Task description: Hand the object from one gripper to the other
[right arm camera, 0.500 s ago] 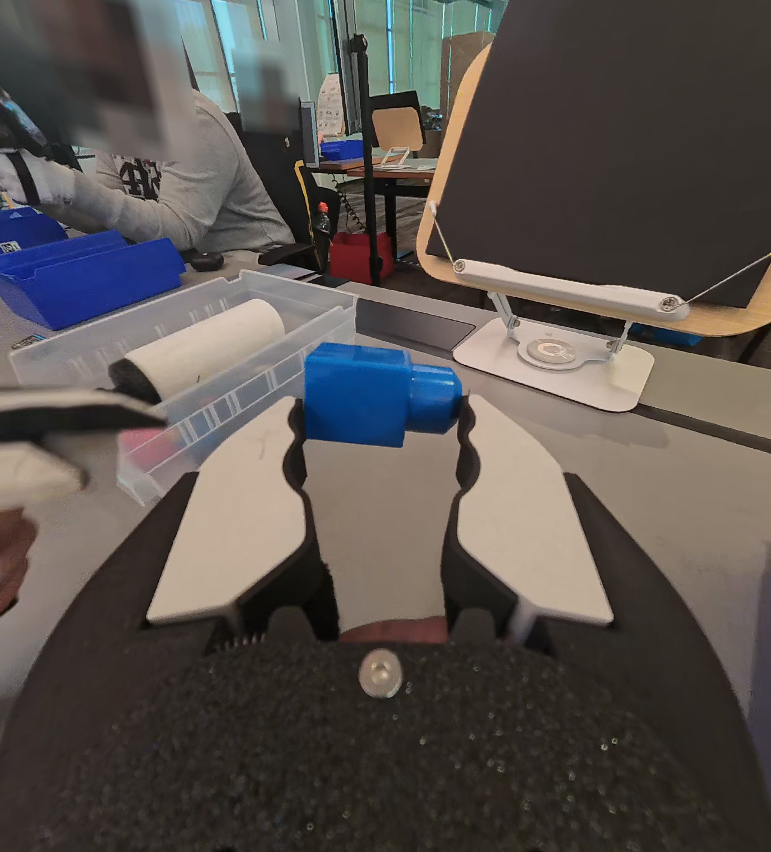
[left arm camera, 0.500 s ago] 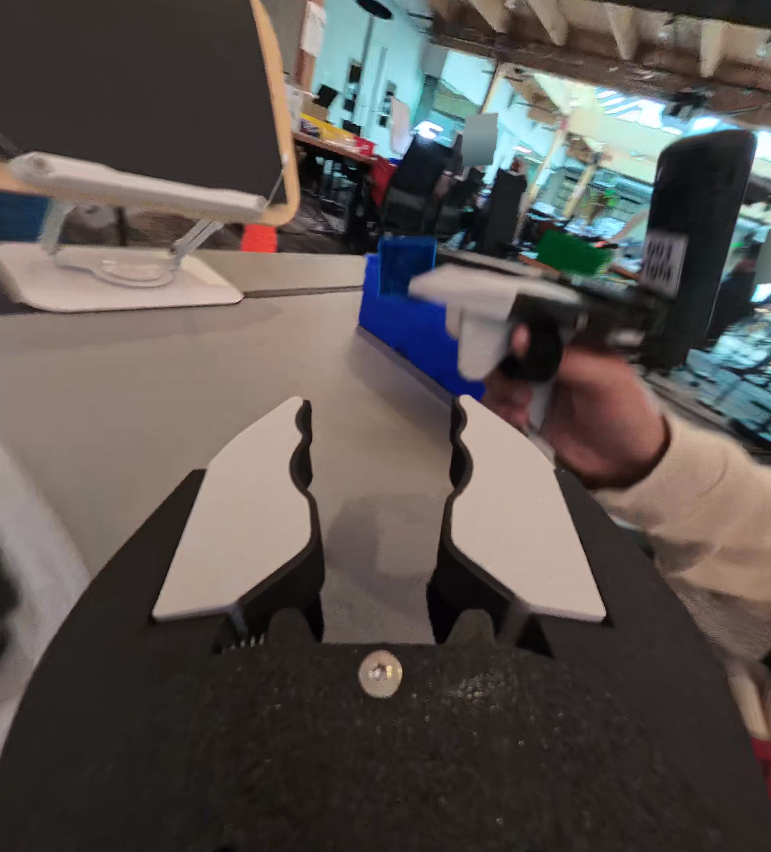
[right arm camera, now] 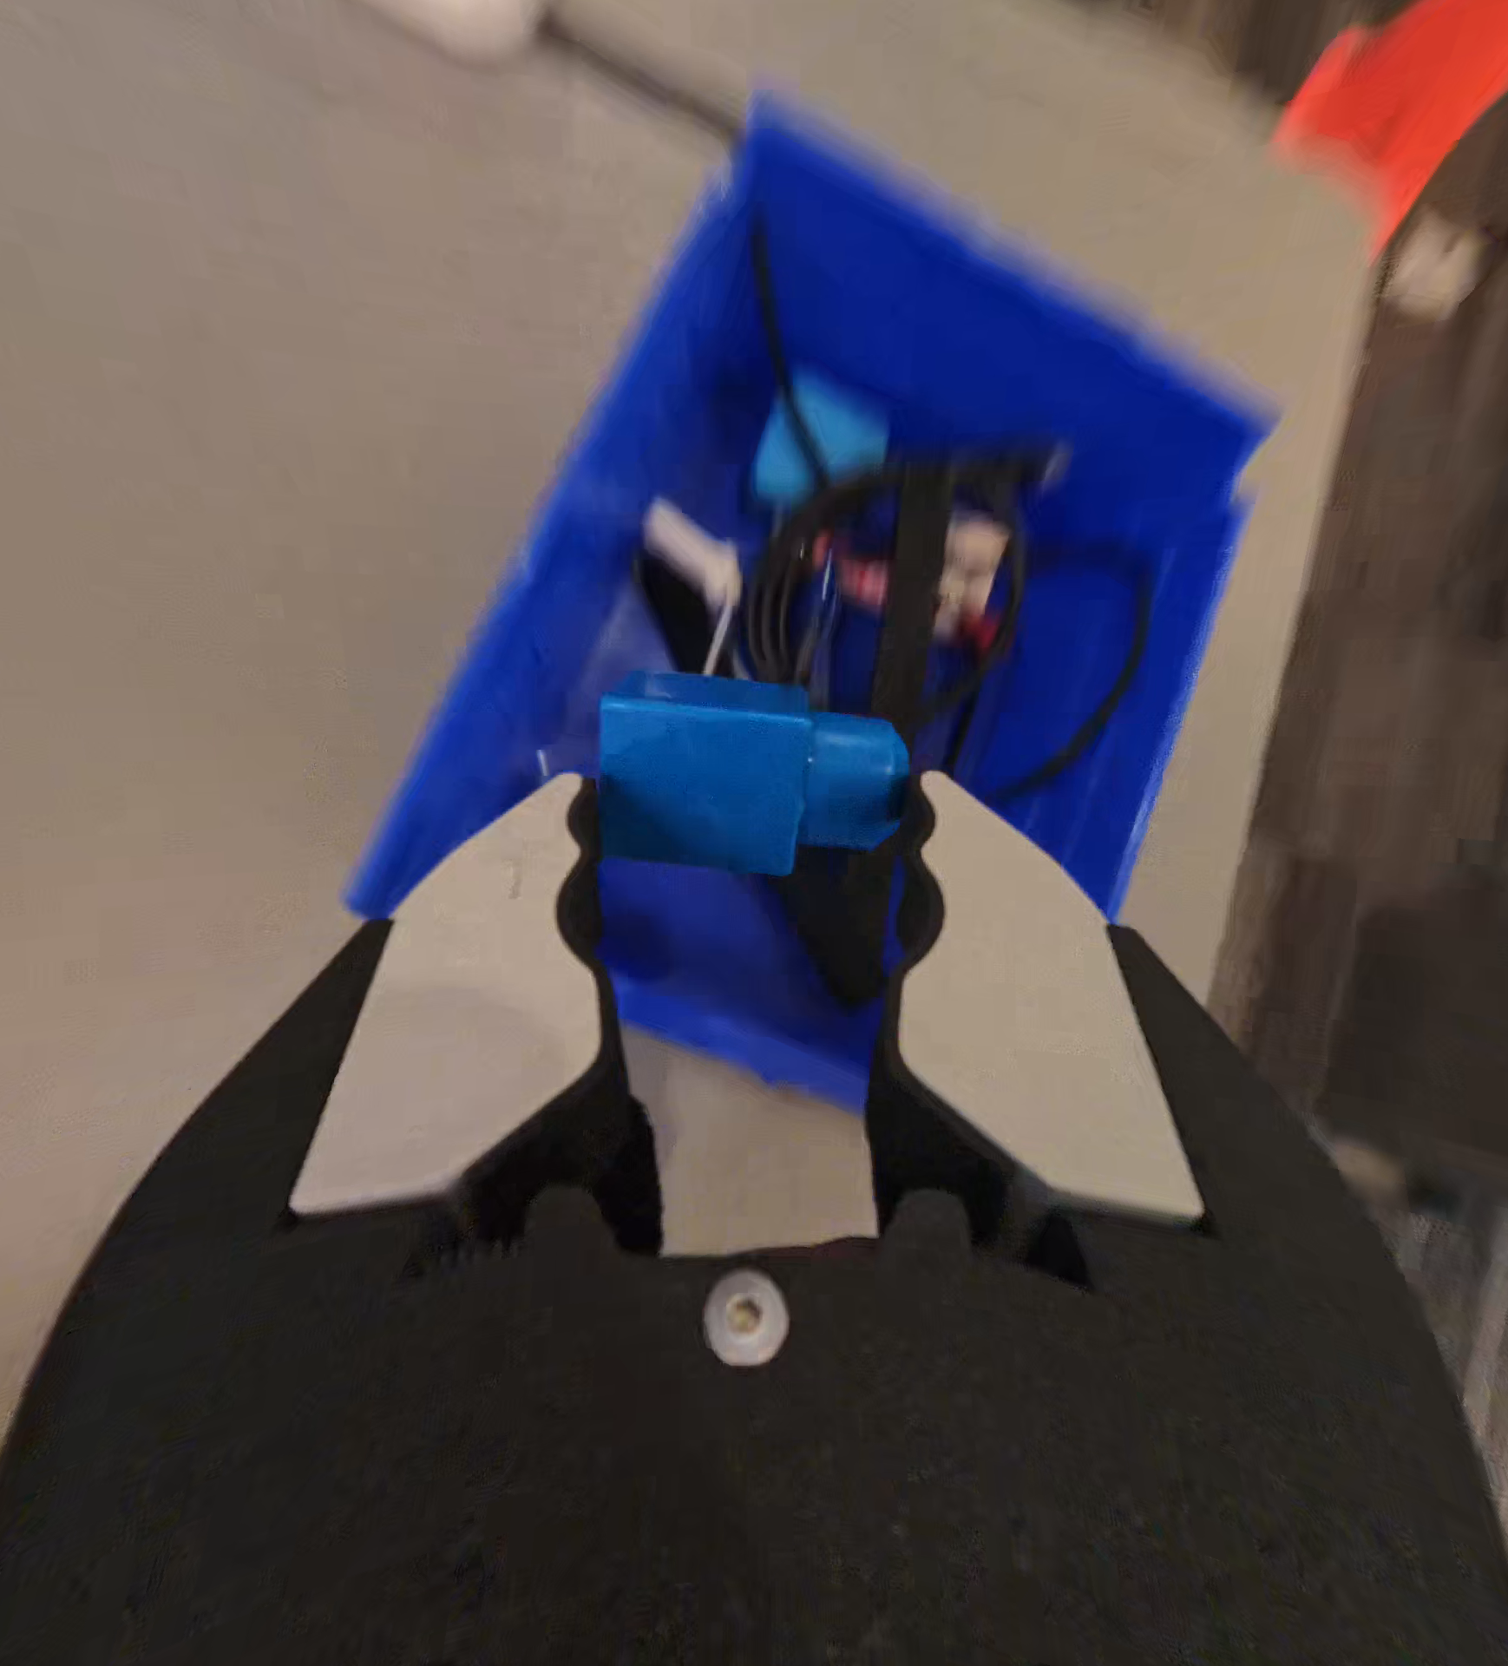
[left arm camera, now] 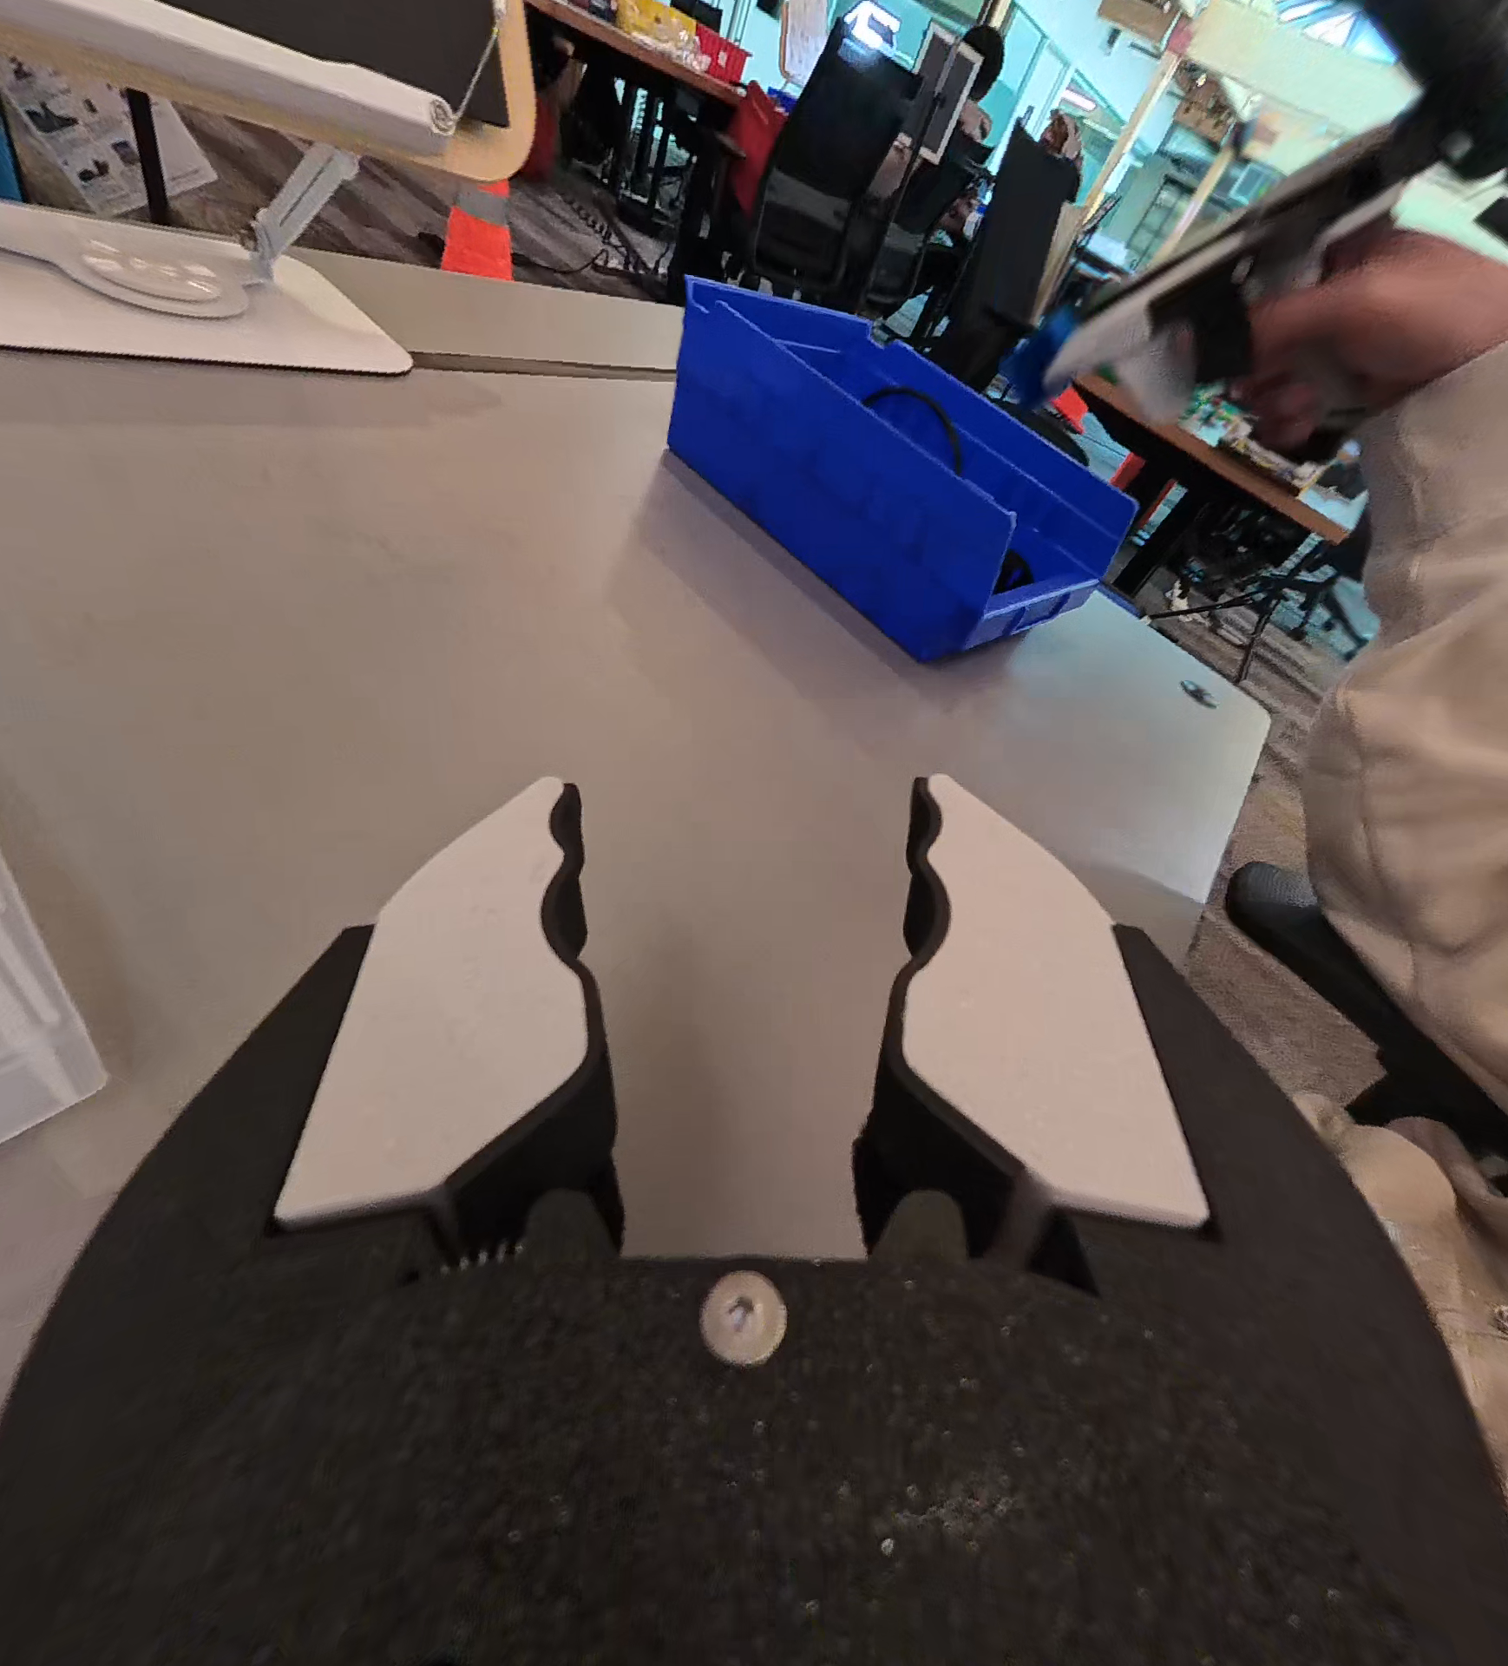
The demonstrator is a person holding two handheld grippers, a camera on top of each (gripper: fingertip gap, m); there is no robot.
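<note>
Handover appears complete: the right gripper (right arm camera: 746, 811) is clamped on the blue block (right arm camera: 714, 784) at its fingertips, held above the blue bin (right arm camera: 877, 297) of cables near the surface's far right edge. The left gripper (left arm camera: 741, 811) stands apart, empty. Next move likely calls for lowering and releasing inside the bin walls.

The object (right arm camera: 737, 780) is a small blue plastic block with a narrower, rounded stub stepping out of one end, so it reads as a boxy body with a short neck. It lies crosswise between the fingertips of the right gripper (right arm camera: 746, 802), body toward the left finger and stub against the right one, clamped at both ends. It hangs in the air, over the inside of a blue bin (right arm camera: 1048, 379).
</note>
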